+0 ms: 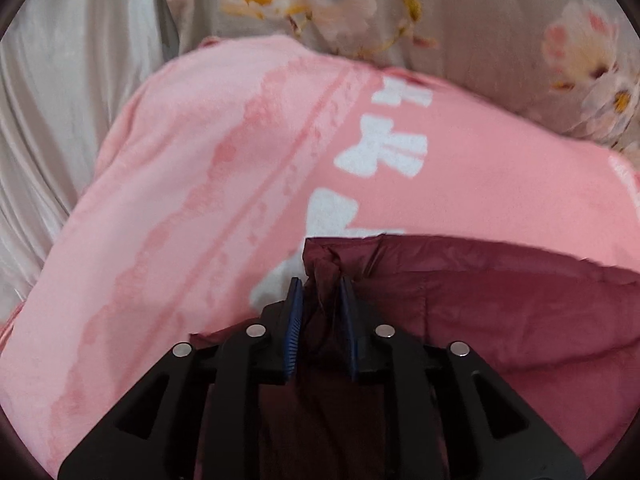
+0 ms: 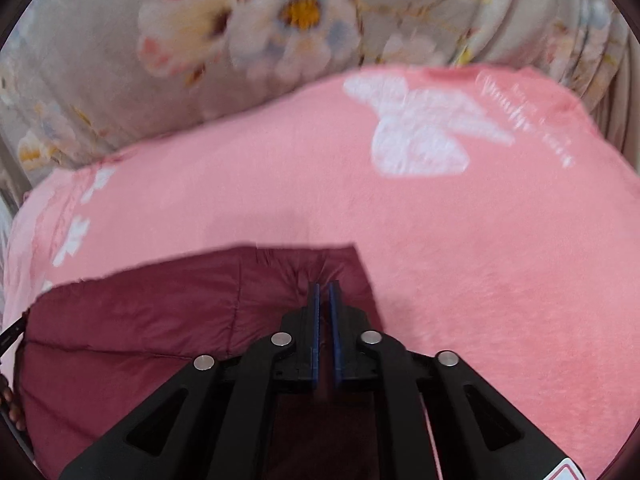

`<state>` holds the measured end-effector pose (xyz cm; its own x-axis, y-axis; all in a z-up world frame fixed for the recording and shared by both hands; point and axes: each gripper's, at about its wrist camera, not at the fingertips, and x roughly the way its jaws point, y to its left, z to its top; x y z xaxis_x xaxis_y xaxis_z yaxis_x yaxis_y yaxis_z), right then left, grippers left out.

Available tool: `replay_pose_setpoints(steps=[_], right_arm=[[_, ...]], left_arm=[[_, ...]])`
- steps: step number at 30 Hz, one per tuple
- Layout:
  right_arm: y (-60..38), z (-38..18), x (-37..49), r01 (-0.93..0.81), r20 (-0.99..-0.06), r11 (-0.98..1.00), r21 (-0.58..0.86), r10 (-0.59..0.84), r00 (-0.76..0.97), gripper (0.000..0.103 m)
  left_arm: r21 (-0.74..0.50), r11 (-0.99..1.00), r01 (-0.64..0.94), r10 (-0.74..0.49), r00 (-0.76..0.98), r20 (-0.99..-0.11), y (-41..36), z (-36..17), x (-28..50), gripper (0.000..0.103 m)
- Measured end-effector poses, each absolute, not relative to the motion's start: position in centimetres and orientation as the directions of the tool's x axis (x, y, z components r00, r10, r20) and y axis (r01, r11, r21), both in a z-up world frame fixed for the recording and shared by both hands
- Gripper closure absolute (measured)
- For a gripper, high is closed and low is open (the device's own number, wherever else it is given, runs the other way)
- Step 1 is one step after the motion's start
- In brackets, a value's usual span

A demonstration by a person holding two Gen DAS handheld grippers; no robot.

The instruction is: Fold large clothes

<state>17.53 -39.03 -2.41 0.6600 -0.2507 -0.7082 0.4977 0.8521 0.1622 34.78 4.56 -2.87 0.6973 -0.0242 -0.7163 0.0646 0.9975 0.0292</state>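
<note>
Item, nearest, lower centre of the left wrist view: my left gripper point(image 1: 320, 292), blue pads pinching a bunched corner of the maroon quilted garment point(image 1: 500, 320).

Item, lower centre of the right wrist view: my right gripper point(image 2: 324, 292), pads pressed nearly together on the garment's other corner, with fabric between them.

Item, lower half of both views: the garment, its far edge stretched between my two grips, over the pink blanket point(image 2: 460, 280).

Progress, as I judge it: mid-fold, the edge gripped but not laid down; how many folds remain I cannot tell.

Item, middle: white bow prints point(image 1: 380, 148) on the blanket.

Writing: white cursive script point(image 2: 520, 120), upper right of the right wrist view, too blurred to read.

Item, farthest: floral bedding point(image 2: 240, 20).
</note>
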Motion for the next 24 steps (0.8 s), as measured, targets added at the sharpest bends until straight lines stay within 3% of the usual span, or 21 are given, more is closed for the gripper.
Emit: replay_pose_setpoints(steps=[4,8,14,24], right_arm=[[-36.9,1.9,16.2,0.436,-0.635,0.873,0.220,-0.211,0.743,0.093],[-31.0,3.5,18.4,0.254,-0.640,0.938,0.234,-0.048,0.767,0.093],[-23.8,1.7,22.3,0.106,-0.696,0.980,0.170,0.043,0.717,0.093],[-23.8,-3.7,24.9,0.140,-0.758,0.969,0.204,0.066,0.649,0.095]], left_arm=[[-0.034,0.991,0.131,-0.120,0.727,-0.676,3.1,1.4,32.5,0.085],[-0.067,0.965,0.255,-0.232,0.703,-0.672,-1.8,3.6,31.1,0.085],[-0.059,0.943,0.329,-0.260,0.610,-0.749,-7.9,0.2,31.3,0.085],[-0.047,0.948,0.314,-0.232,0.586,-0.777,-9.7,-4.6,32.0,0.086]])
